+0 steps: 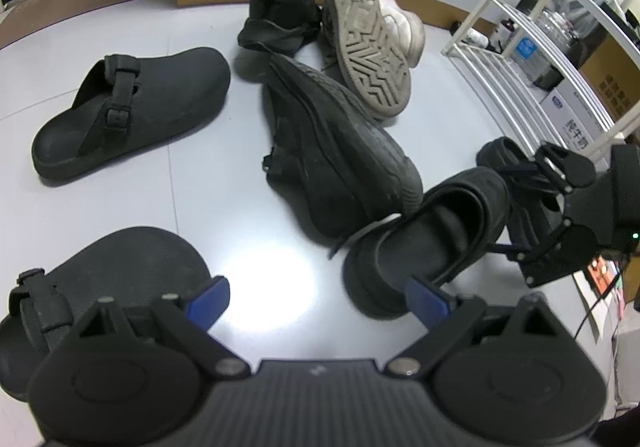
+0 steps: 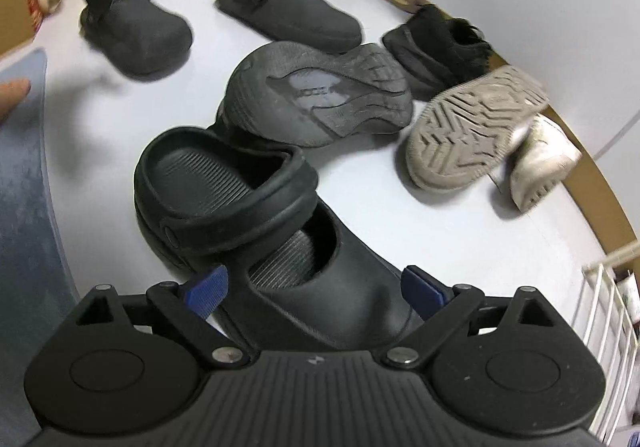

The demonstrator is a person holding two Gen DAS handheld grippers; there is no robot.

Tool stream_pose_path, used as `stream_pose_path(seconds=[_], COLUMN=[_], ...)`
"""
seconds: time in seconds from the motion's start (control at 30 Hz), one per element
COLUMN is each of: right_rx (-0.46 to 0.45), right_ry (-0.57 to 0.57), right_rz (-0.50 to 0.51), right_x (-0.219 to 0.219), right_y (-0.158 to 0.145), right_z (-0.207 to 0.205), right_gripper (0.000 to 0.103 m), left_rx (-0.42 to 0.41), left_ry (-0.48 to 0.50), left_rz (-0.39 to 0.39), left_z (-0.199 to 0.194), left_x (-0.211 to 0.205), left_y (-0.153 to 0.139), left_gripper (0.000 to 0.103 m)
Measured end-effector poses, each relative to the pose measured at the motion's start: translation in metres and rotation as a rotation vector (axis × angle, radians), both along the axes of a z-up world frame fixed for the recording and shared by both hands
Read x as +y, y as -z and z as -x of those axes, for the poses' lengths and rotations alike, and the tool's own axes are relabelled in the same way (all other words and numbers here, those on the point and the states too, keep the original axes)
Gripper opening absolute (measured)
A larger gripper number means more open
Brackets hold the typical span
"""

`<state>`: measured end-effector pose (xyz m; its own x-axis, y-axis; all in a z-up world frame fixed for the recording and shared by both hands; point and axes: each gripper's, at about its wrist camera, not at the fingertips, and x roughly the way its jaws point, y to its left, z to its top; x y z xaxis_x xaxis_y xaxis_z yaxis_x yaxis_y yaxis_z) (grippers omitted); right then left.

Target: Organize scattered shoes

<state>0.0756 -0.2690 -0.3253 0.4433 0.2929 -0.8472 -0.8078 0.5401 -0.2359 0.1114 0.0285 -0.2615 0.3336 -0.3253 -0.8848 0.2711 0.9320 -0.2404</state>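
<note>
Here the right tool (image 2: pixel 314 293) straddles a black clog (image 2: pixel 256 223), seemingly untouched.

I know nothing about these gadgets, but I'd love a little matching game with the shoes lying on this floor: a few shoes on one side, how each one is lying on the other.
Things:
1. Black rubber clog with heel strap
2. Beige sneaker with zigzag tread
3. Black buckled clog lying alone on the floor
4. Black running shoe with grey worn sole

States:
A. Sits upright on its sole, apart from the pile
B. Between the open fingers of the right tool
C. Tipped so its pale sole faces up
D. Tipped so its dark sole shows, behind the strapped clog

Pairs: 1-B, 2-C, 3-A, 4-D
</note>
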Motion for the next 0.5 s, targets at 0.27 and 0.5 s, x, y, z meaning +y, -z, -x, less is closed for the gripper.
stream_pose_path(seconds=[0.27,0.5], right_rx=[0.051,0.054], right_ry=[-0.083,-0.239], right_rz=[0.033,0.144], right_x=[0.008,0.019], right_y=[0.017,0.024], right_z=[-0.007,-0.012], right_gripper=[0.103,0.103], left_rx=[0.011,0.017], left_ry=[-0.008,-0.002], left_rz=[-0.007,-0.01], left_z=[0.0,0.005], left_x=[0.001,-0.003], left_y=[0.003,0.003], left_gripper=[0.096,0.096])
